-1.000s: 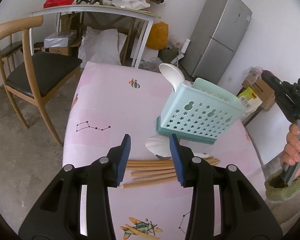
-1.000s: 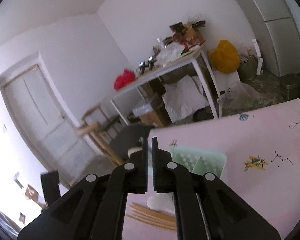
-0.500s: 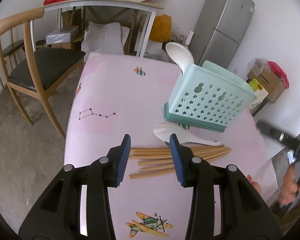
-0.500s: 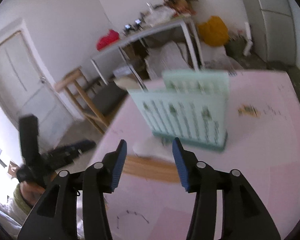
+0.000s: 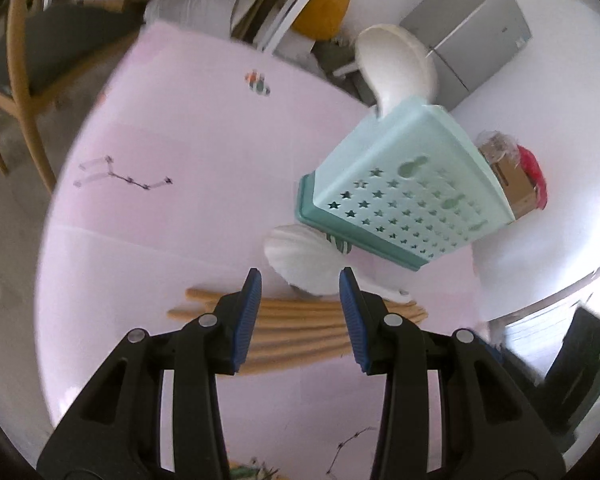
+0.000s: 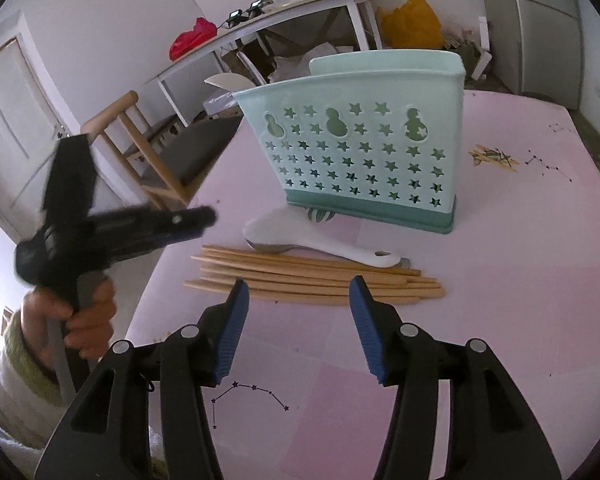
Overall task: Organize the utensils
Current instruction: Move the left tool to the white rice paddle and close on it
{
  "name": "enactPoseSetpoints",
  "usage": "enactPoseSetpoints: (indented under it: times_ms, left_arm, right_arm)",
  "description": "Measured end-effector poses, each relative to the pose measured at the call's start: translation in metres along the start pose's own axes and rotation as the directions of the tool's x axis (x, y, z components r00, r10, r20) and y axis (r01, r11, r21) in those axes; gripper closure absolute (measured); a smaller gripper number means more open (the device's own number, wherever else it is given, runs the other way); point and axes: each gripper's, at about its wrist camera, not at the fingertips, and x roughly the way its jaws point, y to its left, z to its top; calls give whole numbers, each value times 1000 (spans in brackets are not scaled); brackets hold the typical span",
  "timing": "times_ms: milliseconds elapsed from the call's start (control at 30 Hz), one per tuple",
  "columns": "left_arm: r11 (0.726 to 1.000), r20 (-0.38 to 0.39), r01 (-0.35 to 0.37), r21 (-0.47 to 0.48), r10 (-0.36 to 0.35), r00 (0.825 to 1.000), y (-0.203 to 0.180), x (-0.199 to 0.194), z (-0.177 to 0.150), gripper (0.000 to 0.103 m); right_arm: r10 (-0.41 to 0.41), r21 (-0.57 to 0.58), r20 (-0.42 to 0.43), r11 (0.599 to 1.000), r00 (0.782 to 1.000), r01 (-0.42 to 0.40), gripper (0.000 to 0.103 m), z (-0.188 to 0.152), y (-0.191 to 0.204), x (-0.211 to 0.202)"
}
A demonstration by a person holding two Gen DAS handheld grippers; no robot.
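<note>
Several wooden chopsticks (image 6: 312, 278) lie in a row on the pink tablecloth (image 6: 500, 280). A white spoon (image 6: 308, 240) rests just behind them. Beyond it stands the mint utensil holder (image 6: 364, 160) with star holes, and another white spoon (image 5: 396, 64) sticks out of its top. My left gripper (image 5: 300, 308) hangs open over the chopsticks (image 5: 300, 326), not touching them. My right gripper (image 6: 298, 312) is just in front of the chopsticks; its jaws are opening with nothing between them. The right wrist view shows the left gripper (image 6: 204, 216) coming in from the left.
A person's hand (image 6: 88, 320) and sleeve hold the left gripper at the table's left edge. A wooden chair (image 6: 148, 160) stands beside the table. Behind are a cluttered white table (image 6: 284, 8) and a grey fridge (image 5: 472, 48). A cardboard box (image 5: 512, 184) sits past the holder.
Both grippers came down closer to the chopsticks. The right gripper went from shut to open and now faces the holder. The left gripper rolled, tilting its view.
</note>
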Motion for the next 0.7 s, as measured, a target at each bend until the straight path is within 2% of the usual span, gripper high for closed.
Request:
enactPoseSetpoints:
  times_ms: [100,233,333,500,700]
  left_arm:
    - [997,-62,8,-81,-14,998,11,21,13,65]
    - [989,-102,8,-145,-23,995,19,36,23,65]
    - [976,-134,29,-215,-59,989,25,47,27,66]
    - [969,-124,55,-240,-87,988,26,50,28,68]
    - [951,-84,155,-268,-183,979,26,43,22,77]
  right_arm:
    - [-4,-8,-2,1000,1000,4,50,-1,0,1]
    - [-3,-1,-11,1000,1000,3,49,-4,-5,3]
    - [8,22,-24,1000,1000,-7,49,-6,-12,5]
    - [33,58,-30,998,999,-31,49,-4,-20,7]
    - [47,78,-29,996,998,-44,49,-4,-25,7]
